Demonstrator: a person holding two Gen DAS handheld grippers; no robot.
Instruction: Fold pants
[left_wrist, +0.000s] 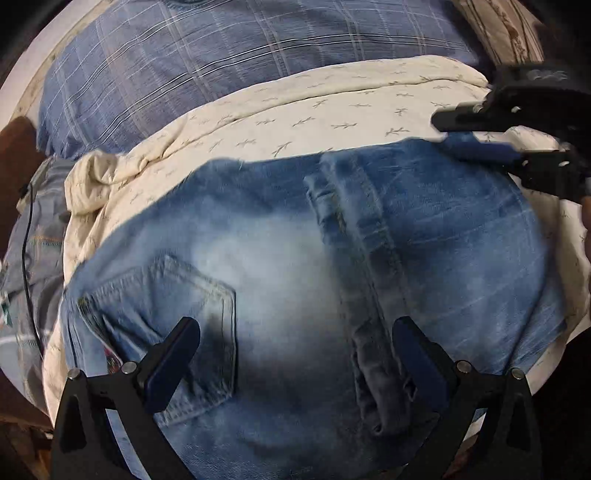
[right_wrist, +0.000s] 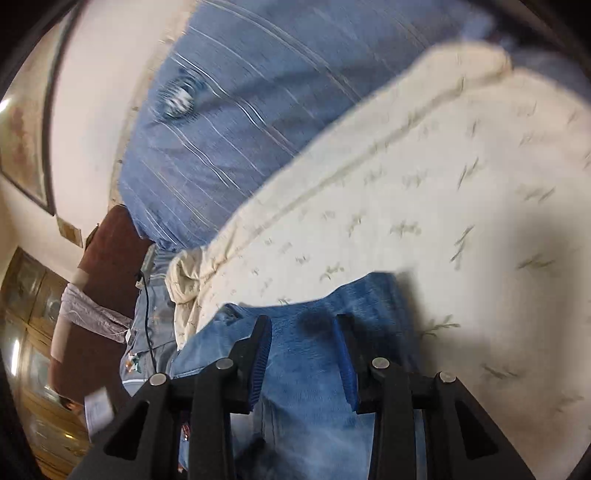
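left gripper (left_wrist: 295, 354) spread wide just over the jeans (left_wrist: 295, 258), nothing pinched. right gripper (right_wrist: 303, 354) part-open above a denim edge, no clamp visible. jeans lie folded on the cream sheet (left_wrist: 332, 122), blue checked pillow (left_wrist: 221, 55) beyond.

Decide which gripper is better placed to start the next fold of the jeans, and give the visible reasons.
Probably the right gripper: it sits at the far corner of the jeans, jaws apart with denim edge between them. The left gripper hangs open over the middle, by the back pocket, with no edge to grab.
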